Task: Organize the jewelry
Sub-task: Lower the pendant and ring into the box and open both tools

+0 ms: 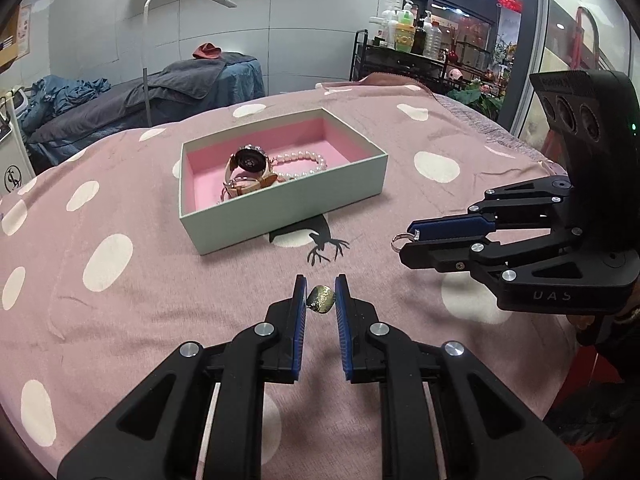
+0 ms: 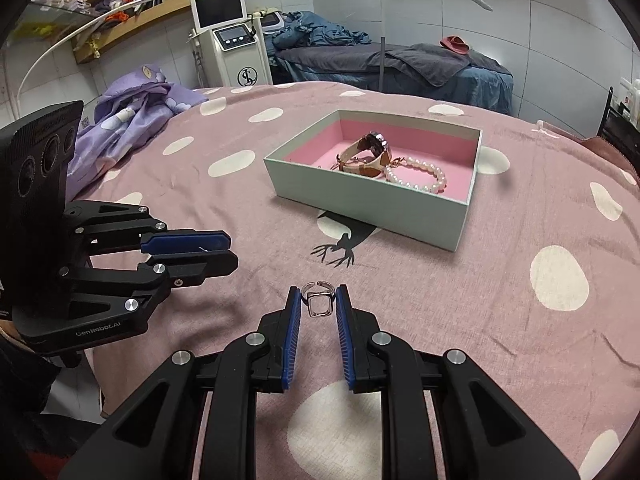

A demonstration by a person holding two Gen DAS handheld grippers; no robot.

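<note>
A pale green box with pink lining (image 1: 288,224) (image 2: 360,204) sits on the pink spotted bedspread. Inside lie a watch (image 1: 248,164) (image 2: 372,150) and a pearl bracelet (image 1: 304,160) (image 2: 420,176). My left gripper (image 1: 320,296) is shut on a small gold leaf-shaped piece (image 1: 321,299), held just above the cloth in front of the box. It also shows in the right wrist view (image 2: 228,250). My right gripper (image 2: 318,304) is shut on a silver ring (image 2: 318,300) (image 1: 402,239), held to the right of the left gripper (image 1: 406,244).
The bedspread (image 1: 120,300) (image 2: 520,320) carries a black deer print (image 1: 324,248) (image 2: 340,252) in front of the box. A purple blanket (image 2: 132,120) lies at the bed's far left. A second bed (image 1: 160,92), a lamp (image 1: 168,0) and a bottle cart (image 1: 400,52) stand behind.
</note>
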